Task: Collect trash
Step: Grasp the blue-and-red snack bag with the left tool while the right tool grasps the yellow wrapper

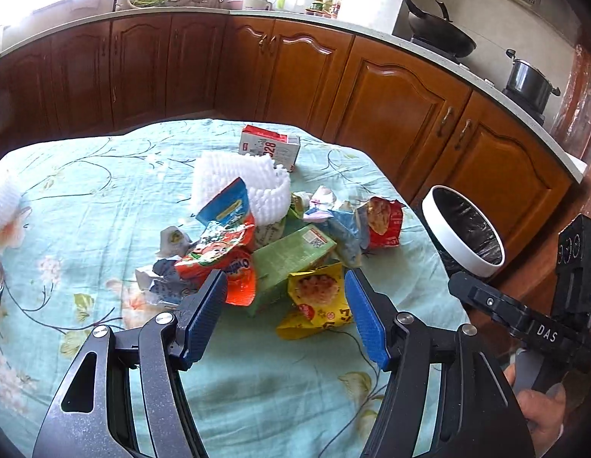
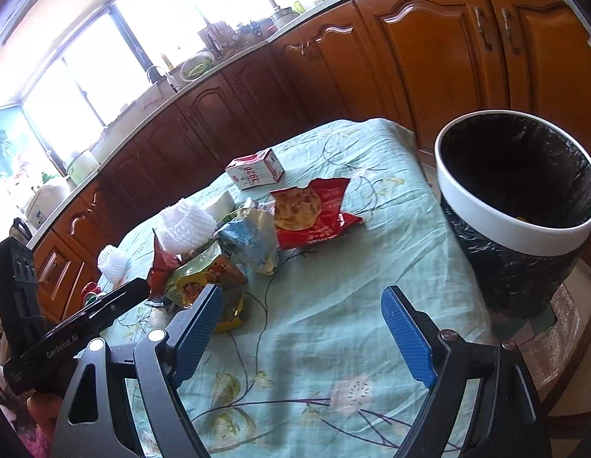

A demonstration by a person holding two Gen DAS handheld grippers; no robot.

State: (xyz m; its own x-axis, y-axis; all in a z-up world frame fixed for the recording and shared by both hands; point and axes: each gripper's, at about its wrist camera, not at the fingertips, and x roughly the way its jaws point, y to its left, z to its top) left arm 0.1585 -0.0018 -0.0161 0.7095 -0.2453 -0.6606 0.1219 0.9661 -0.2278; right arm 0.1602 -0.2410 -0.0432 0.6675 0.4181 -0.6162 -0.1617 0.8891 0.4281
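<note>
With both the left gripper (image 1: 284, 316) and right gripper (image 2: 303, 328) gaping empty above the table (image 1: 85, 198), we judge the nearest yellow wrapper (image 1: 318, 297) light, crinkly, best pinched at its crumpled edge.

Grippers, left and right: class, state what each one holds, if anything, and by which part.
Nothing is held. The left gripper and right gripper both have open, empty jaws above the tablecloth, near the trash pile.
</note>
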